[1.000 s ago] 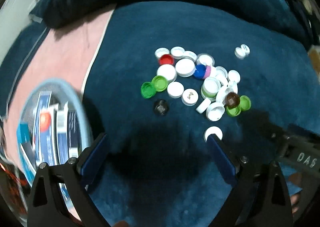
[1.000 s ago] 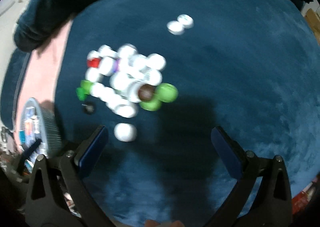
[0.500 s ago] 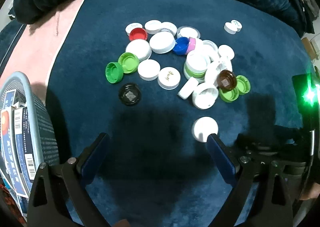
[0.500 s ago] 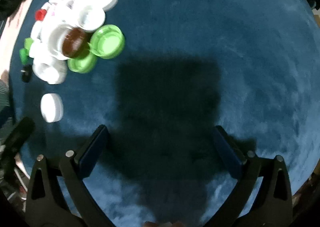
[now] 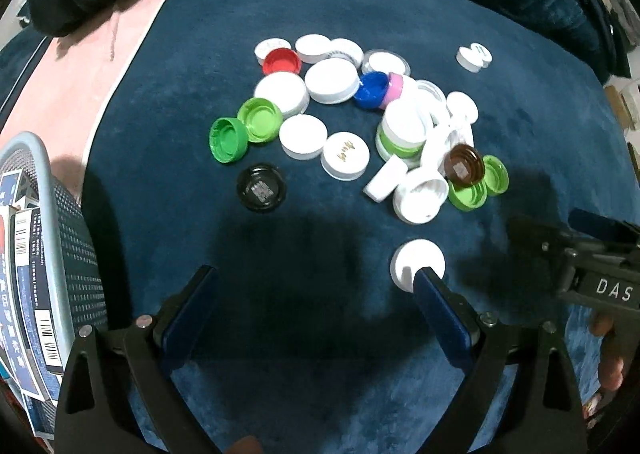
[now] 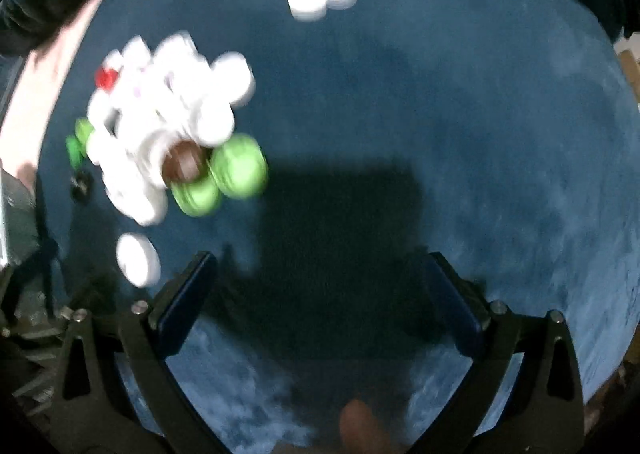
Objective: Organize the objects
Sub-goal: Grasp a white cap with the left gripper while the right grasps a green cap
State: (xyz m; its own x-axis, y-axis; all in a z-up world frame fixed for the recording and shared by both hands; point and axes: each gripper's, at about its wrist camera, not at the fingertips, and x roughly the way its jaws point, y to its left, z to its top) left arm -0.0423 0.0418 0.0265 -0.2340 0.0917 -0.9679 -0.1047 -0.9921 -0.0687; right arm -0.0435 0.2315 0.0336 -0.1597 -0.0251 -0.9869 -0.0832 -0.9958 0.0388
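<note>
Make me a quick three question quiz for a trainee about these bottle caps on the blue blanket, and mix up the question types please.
1. True or false: the black cap lies apart from the other caps, on the side nearest the basket.
2. Multiple choice: what does the brown cap rest on? A) bare blanket B) light green caps C) the red cap
3. Fill in: the jaws of the left gripper and of the right gripper are both ____.

Key: 1 true; 2 B, it leans on the light green caps; 3 open, nothing between them.
</note>
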